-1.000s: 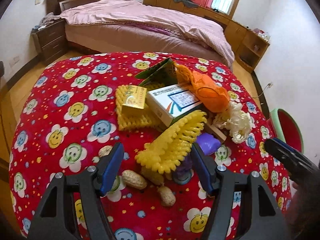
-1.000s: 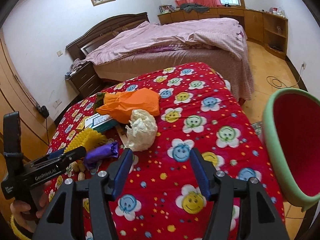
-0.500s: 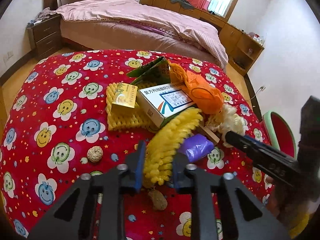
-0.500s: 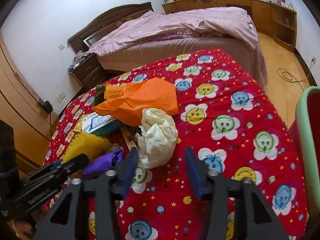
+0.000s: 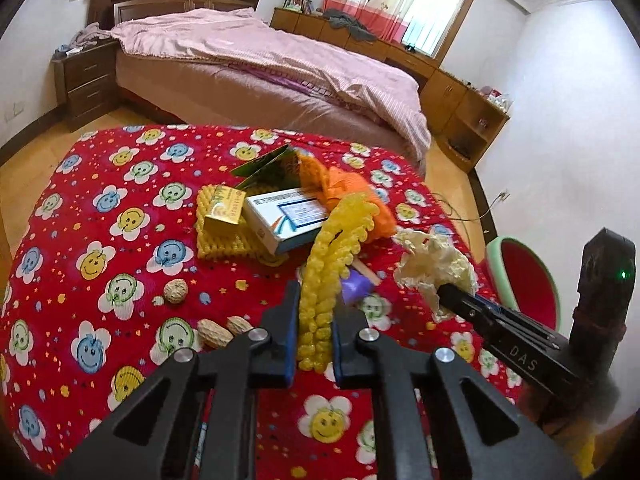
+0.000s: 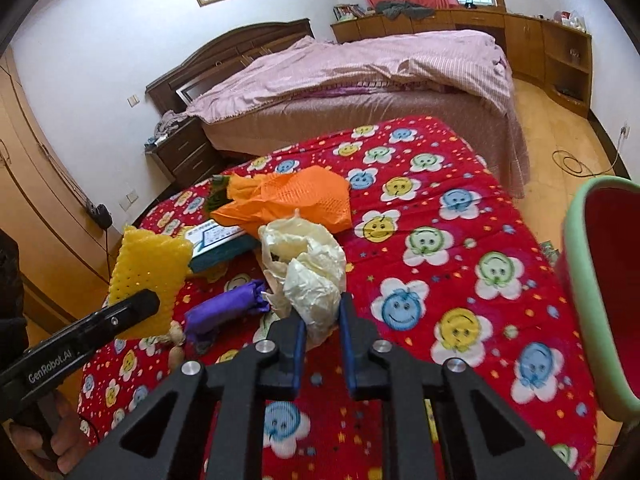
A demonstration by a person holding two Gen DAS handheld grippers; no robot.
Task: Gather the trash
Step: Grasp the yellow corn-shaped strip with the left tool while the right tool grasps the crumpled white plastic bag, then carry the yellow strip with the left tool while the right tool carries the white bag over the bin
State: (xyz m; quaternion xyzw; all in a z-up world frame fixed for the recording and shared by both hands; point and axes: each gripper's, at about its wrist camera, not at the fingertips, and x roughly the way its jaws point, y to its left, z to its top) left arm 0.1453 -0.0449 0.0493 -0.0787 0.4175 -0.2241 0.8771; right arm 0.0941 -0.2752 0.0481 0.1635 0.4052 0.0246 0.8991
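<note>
— On the red smiley-flower worktop (image 5: 100,208), why are both grippers gripping at once?

— Because 2 pieces of trash sit close together, I'd say. The left gripper (image 5: 316,344) is clamped on the yellow foam net (image 5: 332,256), its jaws nearly together with the net squeezed between them. The net stands up off the cloth, so it looks lifted clear of the pile.

— And the other?

— The right gripper (image 6: 322,334) has just been closing, and its pads now pinch the lower end of the crumpled cream plastic bag (image 6: 308,264). Most of the bag seems to rest on the cloth, touching the purple wrapper (image 6: 224,310).

— Where does it all go?

— Probably into the red bin with the green rim (image 6: 580,264), standing beside the worktop on the right gripper's side. That explains why the light stuff is taken first: it crushes easily and won't slip.

— What's left?

— An orange net bag (image 6: 296,196), a white medicine box (image 5: 288,216), a small yellow box (image 5: 226,210) lying on a second foam pad (image 5: 224,240), and some peanuts (image 5: 214,332) near the left gripper. Peanuts will be fiddly, I'd guess.
</note>
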